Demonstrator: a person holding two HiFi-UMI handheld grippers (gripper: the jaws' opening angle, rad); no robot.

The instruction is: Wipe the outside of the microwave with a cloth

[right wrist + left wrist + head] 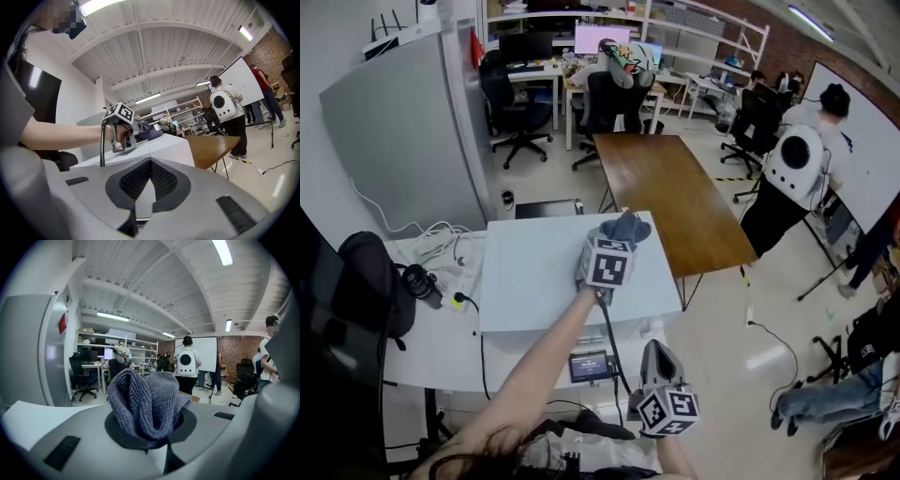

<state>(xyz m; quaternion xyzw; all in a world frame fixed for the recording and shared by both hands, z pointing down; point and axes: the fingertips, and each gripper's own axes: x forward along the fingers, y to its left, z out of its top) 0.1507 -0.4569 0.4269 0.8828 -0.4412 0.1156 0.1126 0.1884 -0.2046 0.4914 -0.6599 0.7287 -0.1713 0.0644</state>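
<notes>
Squeezing a gray-blue cloth [147,401] tight in the left tongs [619,234], bunched up and sticking out past the tips. Resting the cloth on top of the white microwave [534,281], near its far right corner. Holding the right tongs [150,180] pressed together with nothing between, low down in front of the microwave, well apart from the cloth.

A white table [431,361] carries a white microwave [544,272] at its middle. Just left of the microwave lie a tangle of white cables [441,246] and what looks like a black camera [422,284]. A black bag [361,281] sits at the table's left end.
</notes>
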